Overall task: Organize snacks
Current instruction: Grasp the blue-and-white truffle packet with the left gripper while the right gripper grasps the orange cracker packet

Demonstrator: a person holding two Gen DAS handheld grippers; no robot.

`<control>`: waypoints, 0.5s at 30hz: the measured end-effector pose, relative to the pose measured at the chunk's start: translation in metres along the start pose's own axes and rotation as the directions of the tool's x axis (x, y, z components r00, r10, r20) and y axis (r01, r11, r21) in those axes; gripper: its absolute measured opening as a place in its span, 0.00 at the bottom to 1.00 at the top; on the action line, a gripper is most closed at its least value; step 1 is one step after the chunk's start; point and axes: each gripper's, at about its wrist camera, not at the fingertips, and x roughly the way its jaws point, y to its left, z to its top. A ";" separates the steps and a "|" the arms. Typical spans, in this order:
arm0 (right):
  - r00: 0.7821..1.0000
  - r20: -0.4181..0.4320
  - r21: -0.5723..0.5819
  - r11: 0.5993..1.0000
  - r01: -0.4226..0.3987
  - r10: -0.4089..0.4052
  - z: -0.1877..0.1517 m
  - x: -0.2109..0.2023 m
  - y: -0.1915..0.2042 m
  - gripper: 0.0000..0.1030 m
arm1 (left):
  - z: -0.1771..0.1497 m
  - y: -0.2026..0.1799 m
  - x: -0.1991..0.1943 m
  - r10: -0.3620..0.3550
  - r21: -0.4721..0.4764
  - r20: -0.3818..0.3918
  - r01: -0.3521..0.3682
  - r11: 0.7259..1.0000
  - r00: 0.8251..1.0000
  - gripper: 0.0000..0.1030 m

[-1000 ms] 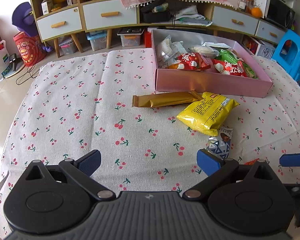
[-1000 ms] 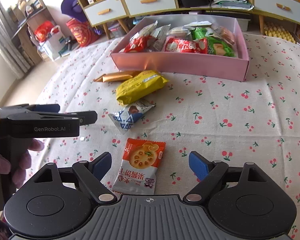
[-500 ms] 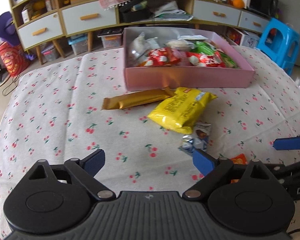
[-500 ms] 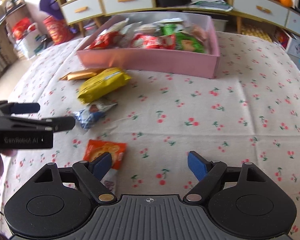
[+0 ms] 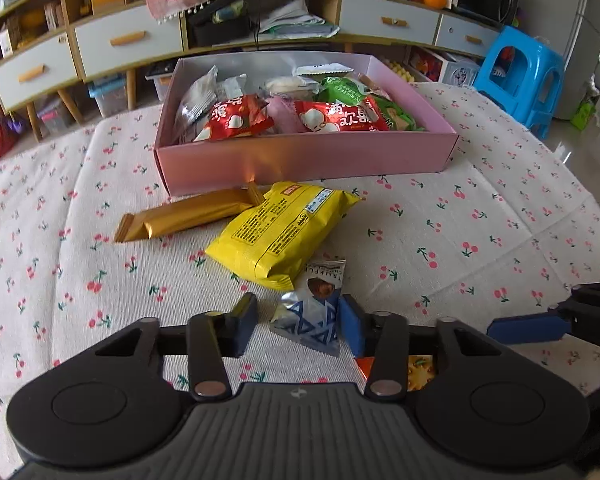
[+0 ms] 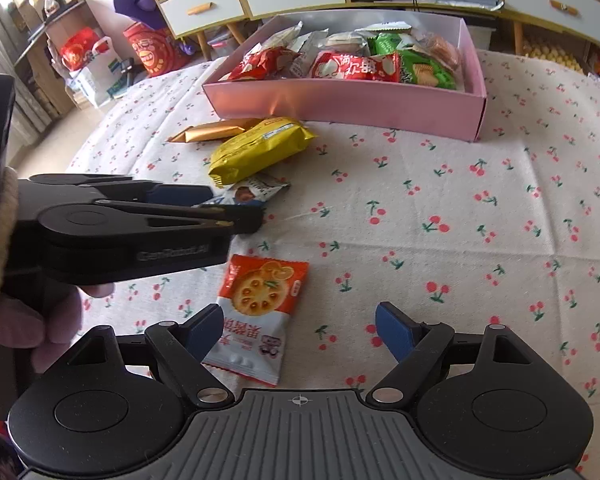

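Note:
A pink box (image 5: 308,158) full of snack packets stands at the far side of the cherry-print cloth; it also shows in the right wrist view (image 6: 340,98). In front of it lie a gold bar (image 5: 184,218), a yellow packet (image 5: 284,228) and a small blue-and-silver truffle packet (image 5: 314,312). My left gripper (image 5: 298,324) is open, its fingers on either side of the truffle packet, the right pad touching it. An orange biscuit packet (image 6: 258,308) lies between the fingers of my open right gripper (image 6: 300,330), nearer the left finger. The left gripper (image 6: 228,206) shows in the right wrist view.
Low cabinets with drawers (image 5: 128,42) stand behind the table. A blue plastic stool (image 5: 520,76) is at the far right. Bags (image 6: 84,54) sit on the floor at the left. The table's right half (image 6: 480,220) holds only the cloth.
My left gripper moved forward and right to straddle the truffle packet, and its jaws narrowed. My right gripper shifted so the orange biscuit packet now lies between its fingers.

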 end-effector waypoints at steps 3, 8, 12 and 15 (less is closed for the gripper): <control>1.000 -0.003 0.010 1.000 -0.021 0.021 0.000 0.001 0.002 0.82 | 0.001 0.001 -0.001 0.000 -0.012 -0.001 0.000 1.000 1.000 0.29; 1.000 -0.004 -0.025 1.000 -0.018 0.018 0.000 0.005 0.014 0.82 | -0.002 0.007 -0.006 0.017 -0.016 -0.020 -0.018 1.000 1.000 0.28; 1.000 0.003 -0.074 0.997 0.013 -0.013 -0.003 0.008 0.025 0.83 | -0.007 0.016 -0.012 0.024 -0.026 -0.036 -0.025 0.999 0.999 0.28; 0.998 0.014 -0.120 0.991 0.060 -0.059 -0.006 0.009 0.033 0.77 | -0.011 0.023 -0.017 0.033 -0.022 -0.048 -0.034 0.999 0.998 0.28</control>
